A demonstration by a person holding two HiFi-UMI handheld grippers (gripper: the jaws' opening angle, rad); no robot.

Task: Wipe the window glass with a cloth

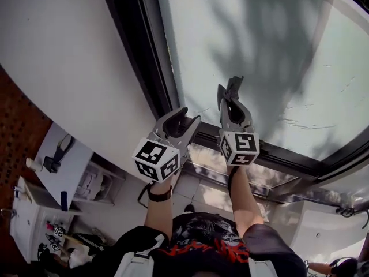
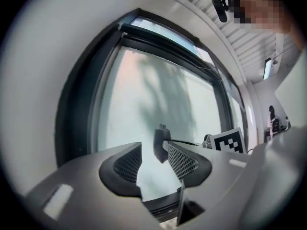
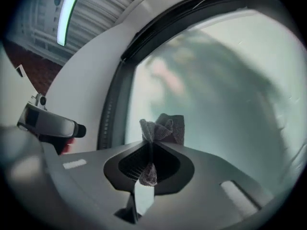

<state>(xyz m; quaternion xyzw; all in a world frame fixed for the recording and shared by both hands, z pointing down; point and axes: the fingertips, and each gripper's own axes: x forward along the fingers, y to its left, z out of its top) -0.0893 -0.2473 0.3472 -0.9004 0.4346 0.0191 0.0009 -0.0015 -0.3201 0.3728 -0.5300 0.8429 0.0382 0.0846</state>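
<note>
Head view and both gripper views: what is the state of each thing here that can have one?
left gripper, open, nothing between its jaws.
right gripper, shut on the cloth.
cloth, bunched up, pinched in the right gripper; whether it touches the glass cannot be told.
window glass, unbroken, with faint streaks.
ceiling lamp, lit.

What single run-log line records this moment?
right gripper: shut on cloth | left gripper: open, empty | window glass: contact unclear
</note>
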